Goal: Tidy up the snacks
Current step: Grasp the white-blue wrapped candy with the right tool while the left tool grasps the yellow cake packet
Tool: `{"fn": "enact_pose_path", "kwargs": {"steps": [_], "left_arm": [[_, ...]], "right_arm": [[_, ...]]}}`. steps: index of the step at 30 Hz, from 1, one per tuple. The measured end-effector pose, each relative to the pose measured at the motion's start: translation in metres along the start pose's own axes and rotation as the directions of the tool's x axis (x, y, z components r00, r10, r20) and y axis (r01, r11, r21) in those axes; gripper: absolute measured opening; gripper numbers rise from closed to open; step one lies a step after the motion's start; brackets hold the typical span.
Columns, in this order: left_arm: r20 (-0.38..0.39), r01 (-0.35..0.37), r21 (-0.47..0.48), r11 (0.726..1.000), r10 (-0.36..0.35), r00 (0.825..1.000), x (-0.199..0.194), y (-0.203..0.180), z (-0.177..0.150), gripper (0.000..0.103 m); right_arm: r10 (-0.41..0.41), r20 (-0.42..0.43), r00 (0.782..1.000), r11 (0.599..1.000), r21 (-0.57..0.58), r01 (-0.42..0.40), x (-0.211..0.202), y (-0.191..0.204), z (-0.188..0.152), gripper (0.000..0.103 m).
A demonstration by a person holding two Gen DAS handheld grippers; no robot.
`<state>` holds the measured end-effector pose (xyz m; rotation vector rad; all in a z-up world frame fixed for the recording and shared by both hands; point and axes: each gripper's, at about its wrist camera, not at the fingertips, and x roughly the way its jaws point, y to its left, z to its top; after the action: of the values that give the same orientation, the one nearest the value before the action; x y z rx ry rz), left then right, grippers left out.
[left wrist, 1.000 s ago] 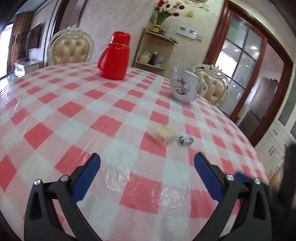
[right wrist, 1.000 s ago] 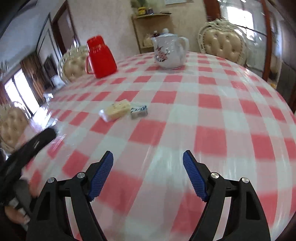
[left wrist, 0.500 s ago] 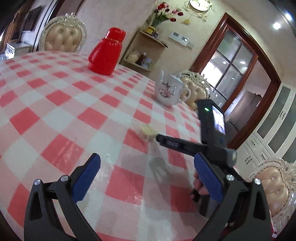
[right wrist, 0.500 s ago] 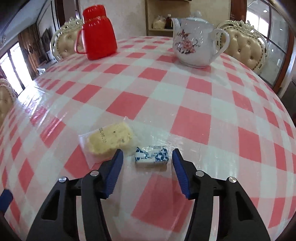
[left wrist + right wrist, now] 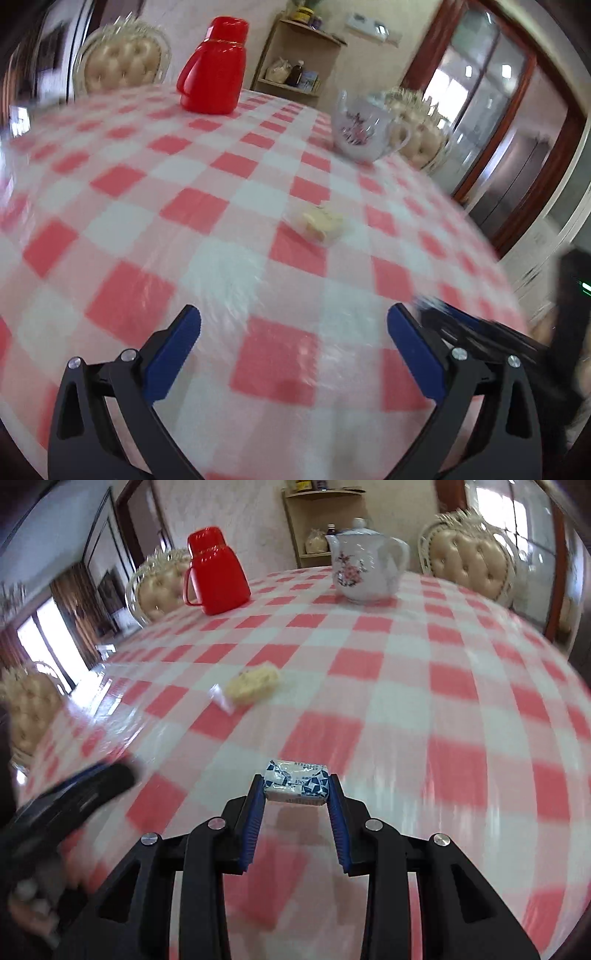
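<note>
Right gripper: blue-padded fingers clamped on small blue-and-white wrapped candy, held above red-and-white checked surface. Left gripper: fingers spread wide, holding nothing. Clear-wrapped yellow biscuit lies mid-surface.

A small blue-and-white wrapped candy sits between the fingertips of the right gripper, above the round table with its red-and-white checked plastic cloth. Farther in and to the left, a pale yellow biscuit in a clear wrapper lies on the cloth, well apart from the candy. Behind it stand a red plastic jug on the left and a white flowered ceramic teapot on the right, while the left gripper hangs over the near edge.
</note>
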<state>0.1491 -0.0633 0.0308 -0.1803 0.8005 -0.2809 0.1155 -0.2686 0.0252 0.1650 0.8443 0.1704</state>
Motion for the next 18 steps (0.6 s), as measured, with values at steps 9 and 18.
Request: {"fn": "enact_pose_path", "kwargs": {"steps": [9,18], "left_arm": [[-0.059,-0.053,0.290,0.956,0.074,0.996,0.086,-0.046,0.067,0.101],[-0.187,0.036,0.413,0.910,0.046,0.981,0.132,-0.049,0.077,0.042]], "right_arm": [[0.003,0.026,1.000,0.999,0.042,-0.004,-0.012,-0.007,-0.004,0.033],[0.037,0.044,0.998,0.999,0.017,-0.038,-0.020,0.001,-0.001,0.033]]}}
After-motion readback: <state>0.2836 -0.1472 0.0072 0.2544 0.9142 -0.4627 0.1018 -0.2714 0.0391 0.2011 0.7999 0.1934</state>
